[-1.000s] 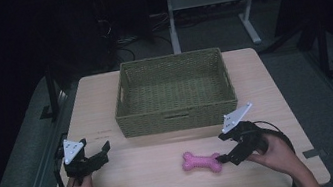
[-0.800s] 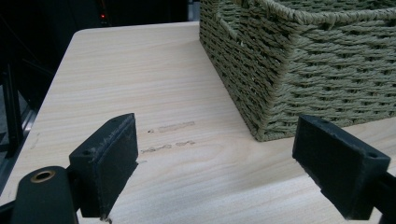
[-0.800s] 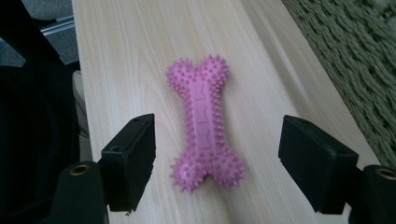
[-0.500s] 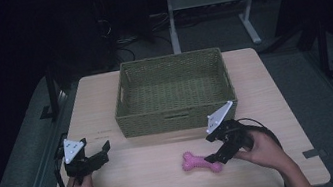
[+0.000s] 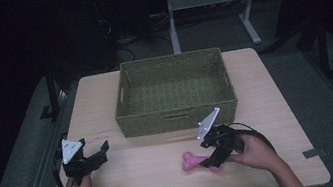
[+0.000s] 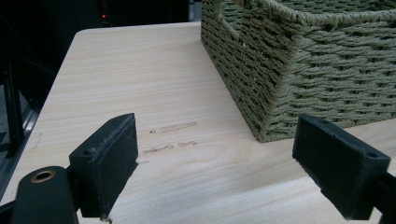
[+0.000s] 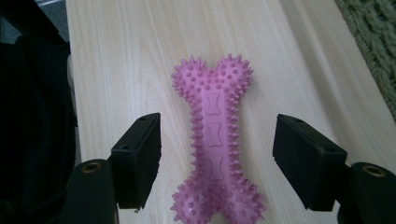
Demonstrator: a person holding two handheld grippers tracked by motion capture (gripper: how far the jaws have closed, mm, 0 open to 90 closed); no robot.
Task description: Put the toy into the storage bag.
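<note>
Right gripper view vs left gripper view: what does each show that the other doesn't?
Right gripper view: a pink spiky bone toy lying flat on the table, between the right gripper's fingers, with a gap on each side; they have just been closing.

Left gripper view: the basket's corner and woven side wall, faint scuff marks on the wood, and the left gripper's fingers wide apart with nothing between them.

Both: the light wood table and some green weave.

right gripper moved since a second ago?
Yes. The right gripper slid left along the basket front, now straddling the pink bone, jaws closing, not yet touching.
</note>
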